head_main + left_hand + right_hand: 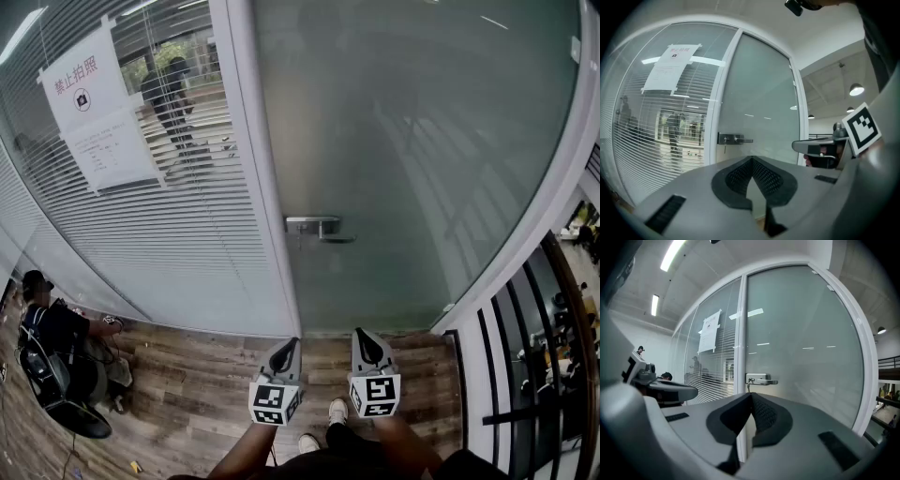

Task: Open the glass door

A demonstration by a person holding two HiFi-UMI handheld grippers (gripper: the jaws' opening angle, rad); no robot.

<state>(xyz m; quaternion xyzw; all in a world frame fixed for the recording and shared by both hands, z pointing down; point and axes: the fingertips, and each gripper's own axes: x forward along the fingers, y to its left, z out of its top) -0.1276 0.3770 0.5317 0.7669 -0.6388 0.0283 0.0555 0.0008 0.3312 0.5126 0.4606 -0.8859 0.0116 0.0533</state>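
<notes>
Head view: glass door (412, 141) closed, upper right; handle (319, 227) at centre; my left gripper (281, 361) and right gripper (370, 354) sat low, well apart from it.
Left gripper view: jaws pressed together, empty.
Right gripper view: likewise; approach step, I judged; next, reach and spread for the handle.

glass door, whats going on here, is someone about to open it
A person stands facing the frosted glass door with a gripper in each hand. The left gripper and the right gripper are both shut with nothing between their jaws, held low and side by side, well short of the door. The lever handle near the door's left edge is untouched and the door looks closed, so the opening has not started.
</notes>
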